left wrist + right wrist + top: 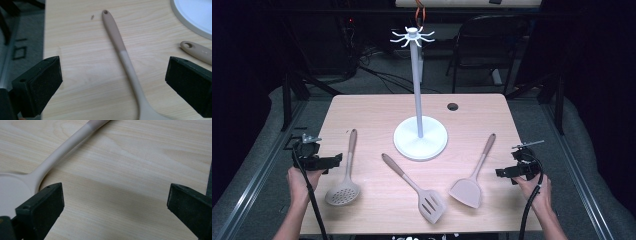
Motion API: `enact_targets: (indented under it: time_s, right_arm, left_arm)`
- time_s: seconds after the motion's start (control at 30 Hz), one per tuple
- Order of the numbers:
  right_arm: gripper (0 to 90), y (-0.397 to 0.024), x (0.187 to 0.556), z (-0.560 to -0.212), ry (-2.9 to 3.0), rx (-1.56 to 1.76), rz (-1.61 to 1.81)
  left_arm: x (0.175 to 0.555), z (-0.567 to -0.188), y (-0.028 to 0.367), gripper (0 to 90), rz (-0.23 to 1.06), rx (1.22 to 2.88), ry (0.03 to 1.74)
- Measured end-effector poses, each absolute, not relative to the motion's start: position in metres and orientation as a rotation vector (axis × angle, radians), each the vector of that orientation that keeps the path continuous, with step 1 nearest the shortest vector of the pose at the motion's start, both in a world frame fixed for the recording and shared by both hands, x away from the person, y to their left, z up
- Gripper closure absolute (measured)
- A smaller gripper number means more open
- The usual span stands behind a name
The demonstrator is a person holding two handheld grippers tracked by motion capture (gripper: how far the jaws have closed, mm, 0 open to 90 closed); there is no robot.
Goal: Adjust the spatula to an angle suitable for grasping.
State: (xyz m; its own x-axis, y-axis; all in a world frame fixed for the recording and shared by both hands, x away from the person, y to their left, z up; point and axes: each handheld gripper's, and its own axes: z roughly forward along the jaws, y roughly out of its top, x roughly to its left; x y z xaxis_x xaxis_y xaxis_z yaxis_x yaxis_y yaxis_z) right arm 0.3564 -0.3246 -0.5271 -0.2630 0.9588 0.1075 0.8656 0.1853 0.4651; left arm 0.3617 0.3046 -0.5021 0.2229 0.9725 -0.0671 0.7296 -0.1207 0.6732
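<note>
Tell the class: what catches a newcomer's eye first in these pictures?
The tall white hook stand rises mid-table. Before it lie three utensils in a row: skimmer left, slotted turner middle, solid turner right. The open left gripper and right gripper flank them.

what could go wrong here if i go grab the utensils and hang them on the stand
1. The skimmer, slotted turner and solid turner lie flat on the table; open jaws of the left hand-held gripper or right hand-held gripper may scrape wood or slip off thin handles.
2. The stand is tall with small hooks; a bump could tip it, and the small handle hole is easy to miss.
</note>
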Motion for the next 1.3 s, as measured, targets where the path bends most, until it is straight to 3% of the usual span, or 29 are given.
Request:
enact_targets:
  time_s: [0.2,0.37,0.57,0.73,0.8,0.93,1.3]
  right_arm:
    - [1.9,-0.320,0.358,-0.526,2.257,1.764,0.636]
    - [3.6,-0.304,0.372,-0.520,2.260,1.767,0.629]
    - [5.0,-0.290,0.391,-0.522,2.258,1.840,0.696]
    - [12.8,-0.280,0.391,-0.523,2.274,1.840,0.708]
    - [14.9,-0.271,0.392,-0.529,2.315,1.836,0.665]
    - [19.0,-0.264,0.394,-0.536,2.329,1.816,0.601]
    - [45.2,-0.244,0.396,-0.543,2.350,1.826,0.585]
  left_arm:
    - [0.356,-0.503,0.298,0.1,0.489,1.910,1.560]
    - [0.357,-0.490,0.299,0.0,0.472,1.777,1.611]
    - [0.367,-0.495,0.290,0.0,0.504,1.829,1.604]
    - [0.373,-0.500,0.283,0.0,0.521,1.922,1.568]
    - [0.372,-0.502,0.277,0.0,0.626,2.017,1.543]
    - [0.372,-0.505,0.280,0.0,0.606,2.014,1.535]
    - [0.372,-0.508,0.287,0.1,0.552,1.995,1.556]
